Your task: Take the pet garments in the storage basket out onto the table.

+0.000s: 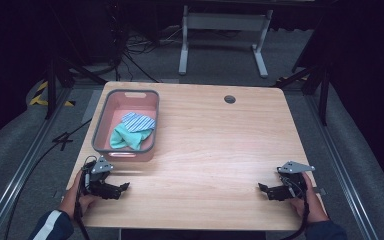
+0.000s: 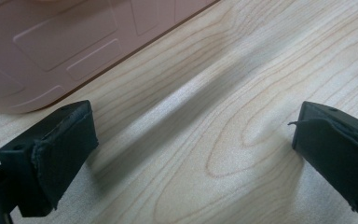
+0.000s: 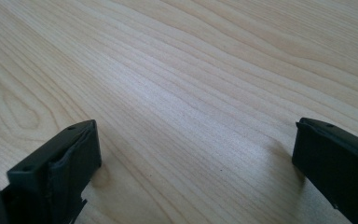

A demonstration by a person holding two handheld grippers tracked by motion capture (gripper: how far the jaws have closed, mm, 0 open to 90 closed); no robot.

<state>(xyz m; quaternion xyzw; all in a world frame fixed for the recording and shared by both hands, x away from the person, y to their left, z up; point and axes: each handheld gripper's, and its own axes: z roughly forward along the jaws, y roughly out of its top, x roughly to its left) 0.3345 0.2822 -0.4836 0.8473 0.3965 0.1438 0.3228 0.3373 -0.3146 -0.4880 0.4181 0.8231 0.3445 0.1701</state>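
Both grippers rest low with jaws wide and empty. The pink basket (image 1: 126,150) holds 2 cloths (image 1: 132,131) just ahead of the left gripper (image 1: 122,188), its long side running away; the right gripper (image 1: 263,188) sits well apart.

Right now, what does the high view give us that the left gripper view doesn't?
High view: the whole pink basket with its grey rim, a striped cloth and a teal cloth inside it, the right gripper and both hands at the near edge. Left gripper view: a close look at the left gripper, jaws wide apart with bare wood between, and the basket's moulded outer wall. Shared: the basket, the wooden table and the left gripper.
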